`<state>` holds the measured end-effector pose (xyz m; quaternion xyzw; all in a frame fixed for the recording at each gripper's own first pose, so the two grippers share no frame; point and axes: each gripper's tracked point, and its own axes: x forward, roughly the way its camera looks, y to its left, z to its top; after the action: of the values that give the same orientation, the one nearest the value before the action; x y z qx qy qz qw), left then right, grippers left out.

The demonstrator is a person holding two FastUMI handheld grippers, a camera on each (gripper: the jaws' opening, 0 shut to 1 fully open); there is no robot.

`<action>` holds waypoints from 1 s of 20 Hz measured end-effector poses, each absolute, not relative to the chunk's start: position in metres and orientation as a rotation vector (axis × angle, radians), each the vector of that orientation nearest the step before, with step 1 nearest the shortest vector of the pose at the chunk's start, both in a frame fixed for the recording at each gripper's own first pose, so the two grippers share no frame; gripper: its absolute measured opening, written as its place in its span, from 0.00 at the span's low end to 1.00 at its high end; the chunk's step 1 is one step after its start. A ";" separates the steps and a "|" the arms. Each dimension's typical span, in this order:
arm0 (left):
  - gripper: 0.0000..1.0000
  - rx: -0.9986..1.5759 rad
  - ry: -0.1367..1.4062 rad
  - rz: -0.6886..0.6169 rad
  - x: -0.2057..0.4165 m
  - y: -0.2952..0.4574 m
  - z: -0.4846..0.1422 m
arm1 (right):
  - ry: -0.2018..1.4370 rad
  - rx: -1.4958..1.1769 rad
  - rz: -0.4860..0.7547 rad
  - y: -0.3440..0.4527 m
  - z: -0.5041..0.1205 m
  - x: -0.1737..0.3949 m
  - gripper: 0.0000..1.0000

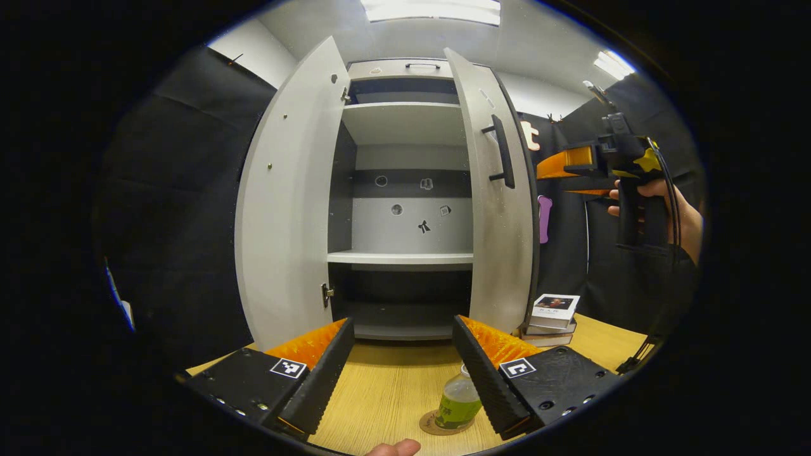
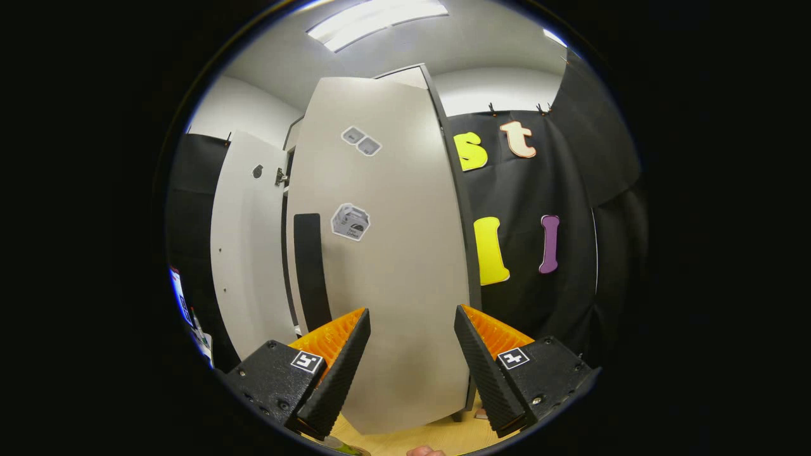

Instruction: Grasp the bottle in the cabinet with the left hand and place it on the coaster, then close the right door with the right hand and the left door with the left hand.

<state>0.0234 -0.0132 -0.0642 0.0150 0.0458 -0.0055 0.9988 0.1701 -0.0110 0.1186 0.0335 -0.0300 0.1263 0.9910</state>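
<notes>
On coaster (image 1: pixel 443 425): clear bottle (image 1: pixel 459 403), green label.

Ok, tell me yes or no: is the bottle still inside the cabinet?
No, in the left gripper view the bottle stands on the coaster on the table, and the cabinet shelves are bare.

In the left gripper view the cabinet (image 1: pixel 405 190) stands at the back of the table (image 1: pixel 393 386), its left door (image 1: pixel 288 196) and right door (image 1: pixel 497 196) swung open toward the camera. The bottle (image 1: pixel 457 402) stands on the coaster (image 1: pixel 437 425) on the table before the cabinet. A stack of books (image 1: pixel 552 316) lies right of the right door, and the right gripper (image 1: pixel 570 168) is held above them
</notes>
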 end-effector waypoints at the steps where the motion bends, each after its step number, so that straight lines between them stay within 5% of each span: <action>1: 0.95 0.027 0.098 -0.009 0.024 -0.014 -0.066 | -0.054 0.051 0.246 -0.015 0.116 0.167 0.82; 8: 0.95 0.006 0.075 -0.019 0.031 -0.022 -0.055 | -0.098 -0.027 0.122 -0.038 0.099 0.121 0.82; 20: 0.95 0.004 0.028 -0.036 0.032 -0.033 -0.038 | 0.053 0.043 0.025 -0.046 -0.032 0.069 0.83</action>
<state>0.0325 -0.0334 -0.0376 0.0019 0.0139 -0.0181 0.9997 0.0691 -0.0461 -0.0317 0.0216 0.0267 0.0125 0.9993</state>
